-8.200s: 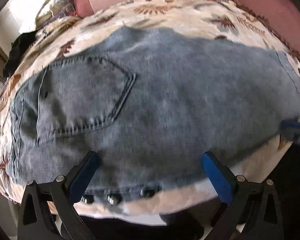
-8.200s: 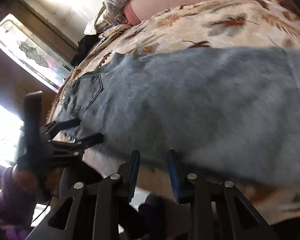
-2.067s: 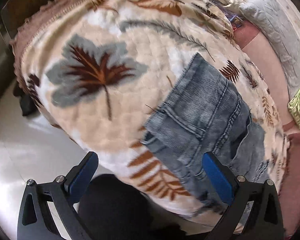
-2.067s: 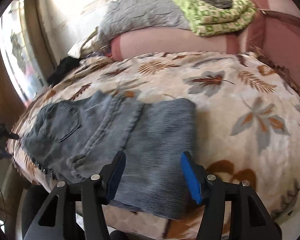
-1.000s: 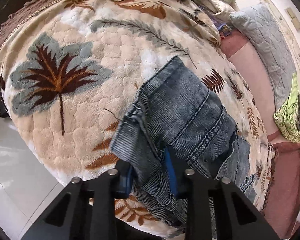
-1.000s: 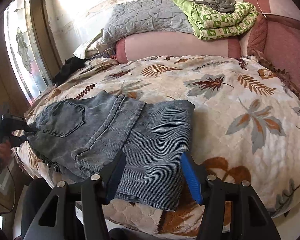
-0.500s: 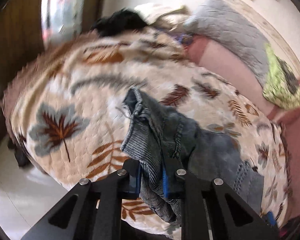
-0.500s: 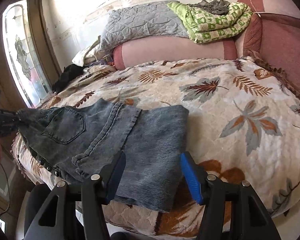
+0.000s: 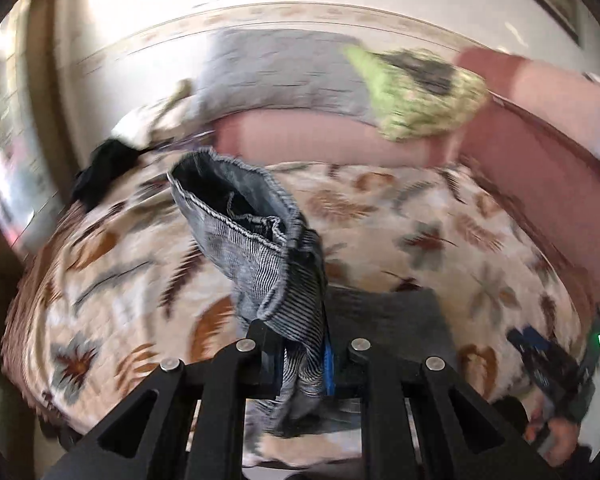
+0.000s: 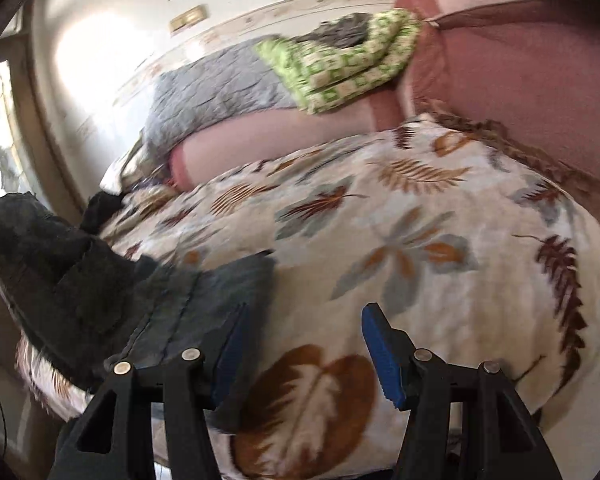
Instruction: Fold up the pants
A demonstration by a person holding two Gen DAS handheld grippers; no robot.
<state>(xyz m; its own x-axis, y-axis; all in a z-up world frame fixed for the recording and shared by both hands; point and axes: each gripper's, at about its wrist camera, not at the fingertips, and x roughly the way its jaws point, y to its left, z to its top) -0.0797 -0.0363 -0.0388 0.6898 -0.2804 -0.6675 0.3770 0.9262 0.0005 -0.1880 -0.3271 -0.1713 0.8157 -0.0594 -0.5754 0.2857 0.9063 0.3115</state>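
Observation:
The grey denim pants (image 9: 256, 248) rise from the leaf-print bed in the left wrist view. My left gripper (image 9: 300, 356) is shut on a bunched fold of them, and the open waist end stands up above the fingers. The rest of the pants (image 9: 388, 320) lies flat on the blanket behind. In the right wrist view the pants (image 10: 204, 300) lie at the lower left, with the lifted part (image 10: 40, 248) a dark shape at the left edge. My right gripper (image 10: 304, 344) is open just above the blanket, its left finger over the pants' edge, nothing between the pads.
The leaf-print blanket (image 10: 420, 240) covers the whole bed. A pink bolster (image 10: 260, 136), a grey quilt (image 10: 212, 92) and a green checked blanket (image 10: 340, 64) lie at the back. A black garment (image 9: 104, 168) sits at the far left corner. A window is at the left.
My left gripper has risen with the pants' waist end, rolled, and swung toward the folded part. My right gripper has drifted right, so the pants now sit at its left.

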